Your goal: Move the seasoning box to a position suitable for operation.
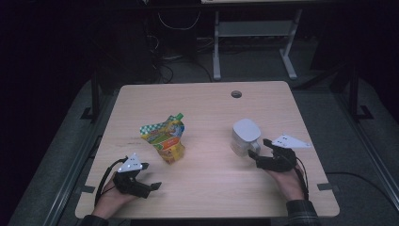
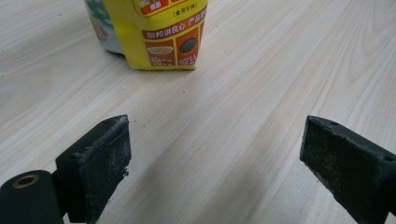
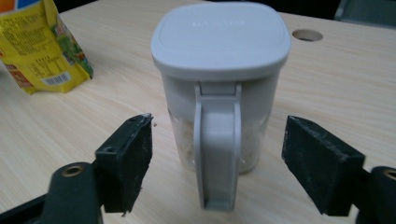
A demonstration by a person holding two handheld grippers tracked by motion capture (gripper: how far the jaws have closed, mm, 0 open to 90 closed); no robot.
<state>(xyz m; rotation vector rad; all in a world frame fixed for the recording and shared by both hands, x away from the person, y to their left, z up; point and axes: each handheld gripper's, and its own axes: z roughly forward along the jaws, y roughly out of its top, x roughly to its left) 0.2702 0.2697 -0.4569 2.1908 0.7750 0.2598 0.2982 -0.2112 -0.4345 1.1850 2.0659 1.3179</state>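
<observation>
Dark floor and grey metal frame legs are surrounding a pale wooden bench (image 1: 207,188), which is filling the middle of the high view, with a round cable hole (image 1: 236,94) sitting near its upper edge. A yellow pouch (image 1: 166,138) with a green chequered top is standing left of centre, and a grey lidded jug (image 1: 245,136) with a handle is standing right of centre, well apart from the pouch. At the lower left of the frame the left hand-held gripper (image 1: 149,187) is resting low over the bench, its jaws standing wide apart with nothing between them, pointing toward the pouch's base ahead. At the lower right the right hand-held gripper (image 1: 258,151) is sitting just beside the jug, its jaws spread open either side of the jug's handle (image 3: 217,144) without touching it. Pale grains are showing through the jug's clear wall.
</observation>
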